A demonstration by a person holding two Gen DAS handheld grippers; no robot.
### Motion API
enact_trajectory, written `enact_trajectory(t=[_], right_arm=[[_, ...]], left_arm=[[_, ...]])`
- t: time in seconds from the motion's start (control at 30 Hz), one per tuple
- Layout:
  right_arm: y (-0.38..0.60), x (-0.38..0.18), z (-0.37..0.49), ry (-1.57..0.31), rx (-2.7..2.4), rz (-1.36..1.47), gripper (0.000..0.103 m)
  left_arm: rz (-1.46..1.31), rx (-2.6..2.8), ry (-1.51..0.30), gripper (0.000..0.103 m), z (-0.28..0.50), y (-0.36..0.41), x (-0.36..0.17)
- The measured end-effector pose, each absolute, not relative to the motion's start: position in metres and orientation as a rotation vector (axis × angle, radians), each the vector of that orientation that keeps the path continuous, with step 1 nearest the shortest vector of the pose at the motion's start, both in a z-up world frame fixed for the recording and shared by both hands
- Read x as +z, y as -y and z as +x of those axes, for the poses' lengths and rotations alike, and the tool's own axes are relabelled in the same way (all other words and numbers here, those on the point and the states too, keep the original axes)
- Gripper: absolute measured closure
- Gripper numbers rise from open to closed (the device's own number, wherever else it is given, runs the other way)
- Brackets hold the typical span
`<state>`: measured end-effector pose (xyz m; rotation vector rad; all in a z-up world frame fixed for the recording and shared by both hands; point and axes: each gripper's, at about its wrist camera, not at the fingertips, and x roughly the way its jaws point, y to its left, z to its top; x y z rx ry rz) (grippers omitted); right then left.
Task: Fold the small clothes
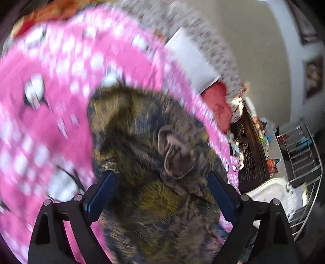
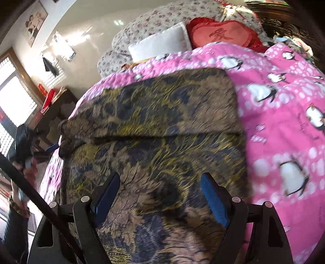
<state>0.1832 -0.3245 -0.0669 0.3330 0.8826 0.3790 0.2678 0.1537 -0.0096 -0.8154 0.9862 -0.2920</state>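
Observation:
A brown, yellow and dark-blue patterned garment [image 2: 158, 126] lies on a pink penguin-print quilt [image 2: 284, 126], with a fold line across its middle. In the left wrist view the same garment [image 1: 142, 126] is blurred, and a rounded collar or sleeve opening [image 1: 174, 152] shows. My left gripper [image 1: 160, 188] is open just above the garment, fingers apart, holding nothing. My right gripper [image 2: 160, 193] is open over the near part of the garment, its blue pads [image 2: 213, 201] wide apart and empty.
A white pillow [image 2: 162, 42], a red heart cushion [image 2: 221, 34] and a floral duvet [image 2: 162, 16] lie at the head of the bed. A dark carved headboard [image 1: 249, 146] and a metal rack [image 1: 302, 158] stand at the right. A window [image 2: 12, 97] is at the left.

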Motion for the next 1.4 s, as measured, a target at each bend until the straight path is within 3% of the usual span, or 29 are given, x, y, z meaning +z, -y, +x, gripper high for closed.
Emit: enact_trajectory(t=[0.13, 0.17, 0.2, 0.23, 0.3, 0.33, 0.5, 0.73, 0.97, 1.03, 1.17, 1.2, 1.27, 1.3, 1.4], right_arm=[[0.307, -0.087, 0.180, -0.907, 0.374, 0.263, 0.018], [0.305, -0.090, 0.179, -0.905, 0.369, 0.247, 0.018], [0.304, -0.093, 0.177, -0.897, 0.367, 0.233, 0.018], [0.304, -0.093, 0.175, -0.888, 0.368, 0.226, 0.018], [0.306, -0.093, 0.173, -0.881, 0.372, 0.227, 0.018], [0.307, -0.092, 0.173, -0.883, 0.372, 0.230, 0.018], [0.313, -0.078, 0.175, -0.902, 0.366, 0.225, 0.018], [0.380, -0.011, 0.214, -0.885, 0.227, 0.286, 0.016], [0.406, -0.020, 0.304, -0.967, 0.193, 0.317, 0.018], [0.411, -0.028, 0.322, -0.972, 0.194, 0.366, 0.026], [0.415, -0.038, 0.344, -0.970, 0.264, 0.454, 0.030], [0.409, -0.041, 0.350, -0.994, 0.250, 0.431, 0.036], [0.400, -0.043, 0.355, -1.020, 0.258, 0.387, 0.065], [0.395, -0.041, 0.357, -1.020, 0.265, 0.364, 0.091], [0.385, -0.024, 0.359, -0.947, 0.233, 0.274, 0.098]], left_arm=[[-0.763, -0.275, -1.030, 0.011, 0.290, -0.129, -0.010], [-0.766, -0.280, -1.023, 0.017, 0.291, -0.126, -0.007], [-0.766, -0.290, -1.016, 0.038, 0.292, -0.122, -0.003], [-0.761, -0.309, -1.020, 0.052, 0.292, -0.120, 0.000], [-0.723, -0.332, -1.045, 0.088, 0.292, -0.110, 0.004], [-0.673, -0.343, -1.059, 0.091, 0.290, -0.101, 0.006], [-0.522, -0.304, -1.006, 0.096, 0.289, -0.093, 0.010], [0.139, -0.115, -0.678, 0.096, 0.255, -0.055, 0.033], [0.176, -0.110, -0.855, 0.096, 0.271, -0.057, -0.010], [0.088, -0.115, -0.854, 0.096, 0.272, -0.071, -0.009], [-0.075, -0.120, -0.841, 0.096, 0.275, -0.095, -0.002], [-0.099, -0.121, -0.839, 0.096, 0.275, -0.100, 0.000], [-0.123, -0.131, -0.836, 0.097, 0.273, -0.104, 0.002], [-0.121, -0.132, -0.826, 0.097, 0.270, -0.105, 0.003], [-0.124, -0.123, -0.793, 0.097, 0.263, -0.100, 0.005]])
